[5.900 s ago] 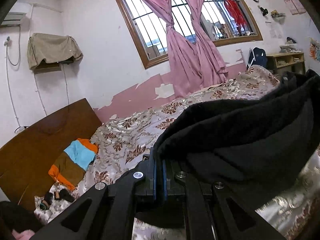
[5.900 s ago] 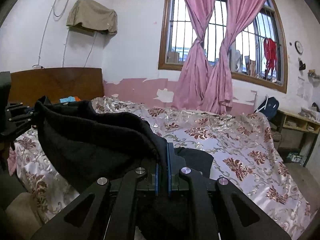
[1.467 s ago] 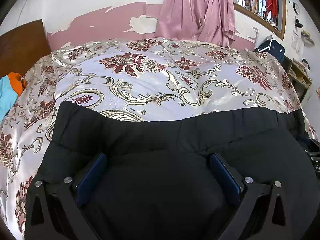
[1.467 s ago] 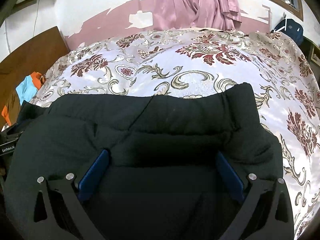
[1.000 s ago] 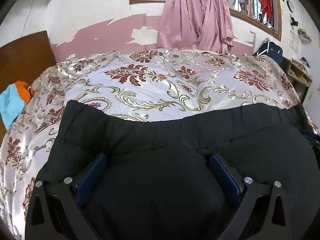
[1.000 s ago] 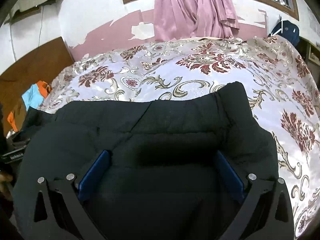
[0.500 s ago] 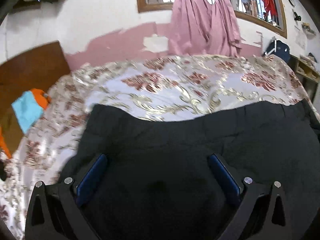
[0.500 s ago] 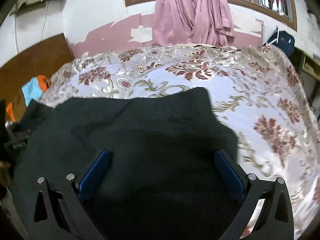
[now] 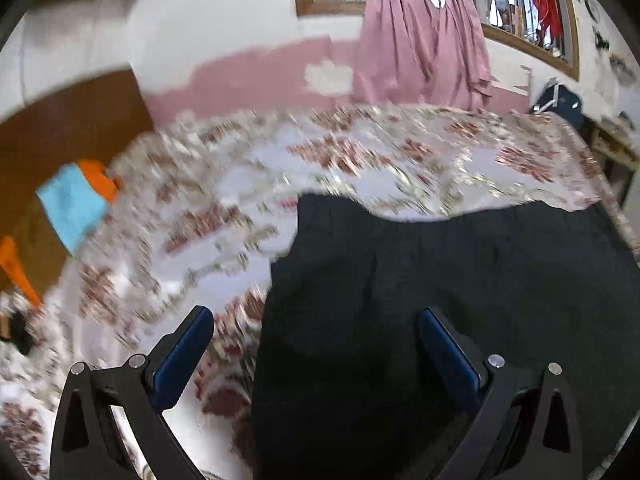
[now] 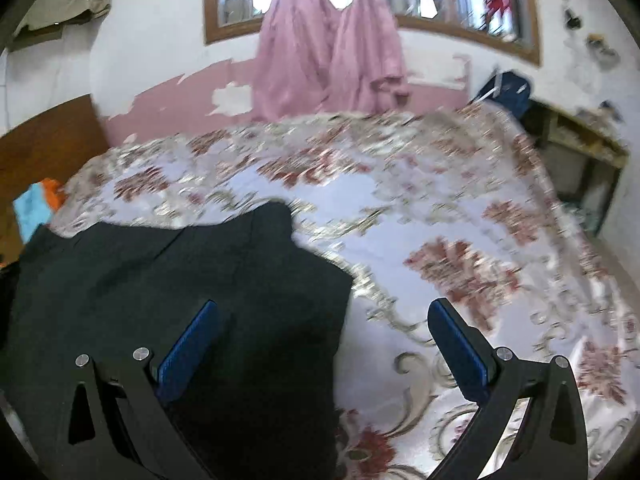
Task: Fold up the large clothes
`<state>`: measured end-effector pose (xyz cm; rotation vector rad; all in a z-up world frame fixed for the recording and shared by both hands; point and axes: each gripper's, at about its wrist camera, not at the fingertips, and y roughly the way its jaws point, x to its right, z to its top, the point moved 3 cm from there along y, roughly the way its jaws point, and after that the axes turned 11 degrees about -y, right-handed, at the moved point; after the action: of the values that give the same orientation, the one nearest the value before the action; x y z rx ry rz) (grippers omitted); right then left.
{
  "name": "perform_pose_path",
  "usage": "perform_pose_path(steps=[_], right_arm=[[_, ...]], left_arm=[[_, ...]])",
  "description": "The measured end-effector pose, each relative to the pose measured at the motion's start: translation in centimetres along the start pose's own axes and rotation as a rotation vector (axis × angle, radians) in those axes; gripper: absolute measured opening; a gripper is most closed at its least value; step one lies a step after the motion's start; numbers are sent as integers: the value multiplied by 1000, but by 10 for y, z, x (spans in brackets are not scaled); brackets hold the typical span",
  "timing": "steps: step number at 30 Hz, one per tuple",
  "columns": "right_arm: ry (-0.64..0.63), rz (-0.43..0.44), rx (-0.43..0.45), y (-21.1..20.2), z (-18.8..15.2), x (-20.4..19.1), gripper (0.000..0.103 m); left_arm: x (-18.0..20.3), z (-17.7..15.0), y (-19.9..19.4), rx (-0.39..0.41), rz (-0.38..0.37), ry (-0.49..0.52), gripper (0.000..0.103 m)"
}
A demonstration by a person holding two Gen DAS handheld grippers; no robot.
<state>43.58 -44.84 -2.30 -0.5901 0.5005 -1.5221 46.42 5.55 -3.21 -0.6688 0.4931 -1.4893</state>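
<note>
A large black garment (image 9: 440, 288) lies flat on the floral bedspread (image 9: 360, 160), near the bed's front edge. In the left wrist view my left gripper (image 9: 316, 354) is open above the garment's left edge; its right blue pad (image 9: 448, 354) is over the cloth, the left pad (image 9: 182, 356) over bare bedspread. In the right wrist view the same black garment (image 10: 172, 280) fills the lower left. My right gripper (image 10: 326, 350) is open over its right edge, with nothing held between the pads.
A wooden headboard (image 9: 60, 128) stands at the left, with blue and orange folded clothes (image 9: 76, 200) beside it. Pink curtains (image 9: 420, 40) hang at the window on the far wall. A dark backpack (image 10: 506, 94) and a wooden shelf (image 10: 580, 148) stand off the bed's right side.
Both grippers let go of the garment after laying it on the bed. In the last half second the left swung left and the right swung right, toward the garment's outer edges.
</note>
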Motion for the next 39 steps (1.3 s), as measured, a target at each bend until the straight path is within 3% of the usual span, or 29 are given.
perform_pose_path(steps=[4,7,11,13,23,28,33,39], right_arm=[[101,148,-90,21,-14,2,102],[141,198,-145,35,-26,4,102],[199,275,-240,58,-41,2,102],[242,315,-256,65,-45,5,102],[293,375,-222,64,-61,4,102],[283,521,-210,57,-67,-19,102],[247,490,-193,55,-70,-28,102],[247,473,-236,61,-65,-31,103]], left_arm=[[-15,-10,18,-171,-135,-22,103],[-17,-19,32,-263,-218,-40,103],[-27,-30,57,-424,-366,-193,103],[-31,-33,60,-423,-399,-226,103],[-24,-43,64,-423,-412,-189,103],[-14,-37,64,-436,-350,-137,103],[-8,-37,62,-434,-331,-125,103],[-6,-36,68,-481,-347,-114,103]])
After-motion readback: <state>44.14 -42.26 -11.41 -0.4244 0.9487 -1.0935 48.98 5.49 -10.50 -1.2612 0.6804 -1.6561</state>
